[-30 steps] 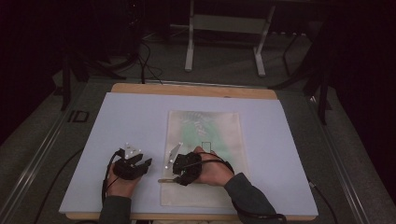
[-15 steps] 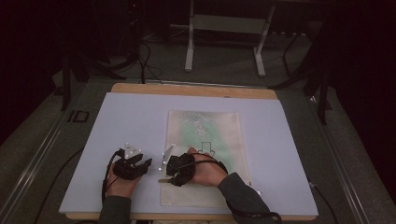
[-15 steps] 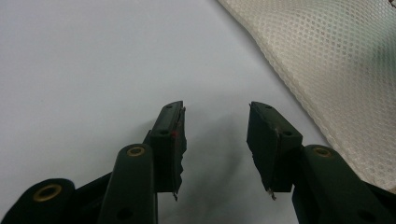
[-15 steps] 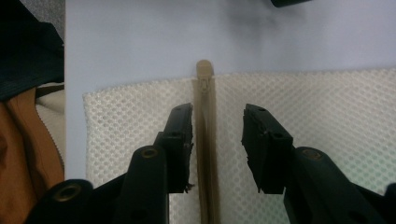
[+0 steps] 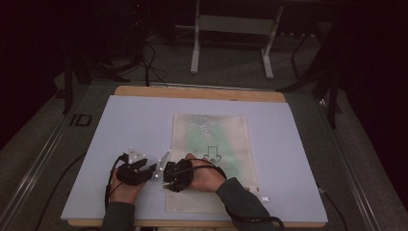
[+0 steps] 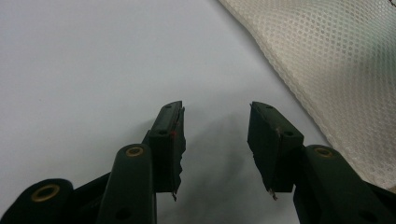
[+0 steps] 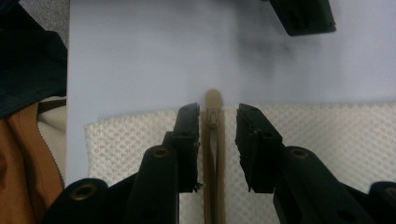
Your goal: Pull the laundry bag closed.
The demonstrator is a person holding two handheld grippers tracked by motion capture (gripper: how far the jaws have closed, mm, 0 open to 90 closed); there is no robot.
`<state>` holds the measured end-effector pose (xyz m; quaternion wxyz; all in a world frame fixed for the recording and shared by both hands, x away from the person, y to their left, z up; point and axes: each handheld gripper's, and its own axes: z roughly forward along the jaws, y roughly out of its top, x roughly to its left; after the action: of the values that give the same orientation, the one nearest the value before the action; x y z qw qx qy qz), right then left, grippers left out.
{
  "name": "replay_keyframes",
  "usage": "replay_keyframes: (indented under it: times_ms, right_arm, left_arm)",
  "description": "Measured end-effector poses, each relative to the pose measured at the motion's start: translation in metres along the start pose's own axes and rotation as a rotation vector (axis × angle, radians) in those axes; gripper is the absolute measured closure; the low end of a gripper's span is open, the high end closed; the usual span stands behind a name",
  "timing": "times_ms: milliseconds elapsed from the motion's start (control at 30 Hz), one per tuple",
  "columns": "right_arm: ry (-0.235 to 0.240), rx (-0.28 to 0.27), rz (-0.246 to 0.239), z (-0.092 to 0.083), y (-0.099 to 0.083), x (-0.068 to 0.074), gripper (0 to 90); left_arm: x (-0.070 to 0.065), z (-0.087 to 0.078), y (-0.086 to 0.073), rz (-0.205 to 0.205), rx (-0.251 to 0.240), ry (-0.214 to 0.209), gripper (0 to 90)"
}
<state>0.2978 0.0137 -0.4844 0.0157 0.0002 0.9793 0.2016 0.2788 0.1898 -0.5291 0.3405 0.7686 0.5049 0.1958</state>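
Note:
A cream mesh bag (image 5: 216, 144) with a green print lies flat on the pale mat (image 5: 134, 125). Along its near-left edge runs a tan zipper (image 7: 213, 144), ending in a small tab (image 7: 213, 99) on the mat. My right gripper (image 7: 218, 114) straddles that zipper. Its jaws have just been closing, but a gap still shows on each side of the zipper. From above, the right gripper (image 5: 167, 177) points left at the bag's edge. My left gripper (image 6: 215, 126) rests open on the bare mat, with the mesh bag (image 6: 345, 70) to its right. From above, the left gripper (image 5: 153, 171) nearly meets the right one.
The mat covers a wooden tabletop (image 5: 202, 92). A small white tag (image 5: 263, 197) sticks out at the bag's near right corner. Cables trail from both hands. A metal stand (image 5: 231, 29) is on the floor beyond the table. A person's clothing (image 7: 28, 116) is at the left of the right gripper view.
My right hand has slid left across the bag to its left edge, close to the left gripper. The left hand has stayed where it was.

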Motion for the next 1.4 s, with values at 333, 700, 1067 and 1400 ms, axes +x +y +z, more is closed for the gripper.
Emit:
replay_keyframes:
  times_ms: [333, 700, 1067, 1400]
  right_arm:
    - [0.012, 0.018, -0.009, 0.012, 0.009, 0.0, 75.7]
    - [-0.001, 0.039, 0.015, 0.024, 0.018, 0.0, 75.8]
    - [0.007, 0.065, 0.018, 0.032, 0.021, 0.0, 81.2]
    - [-0.001, -0.021, 0.023, 0.012, 0.019, 0.0, 81.4]
  left_arm:
    - [0.0, 0.0, 0.0, -0.001, -0.001, 0.002, 55.3]
    - [0.0, 0.0, 0.0, -0.004, -0.005, -0.001, 55.3]
    - [0.001, 0.0, 0.0, -0.002, -0.001, -0.001, 55.2]
    - [0.001, -0.001, 0.0, -0.004, -0.005, 0.001, 55.3]
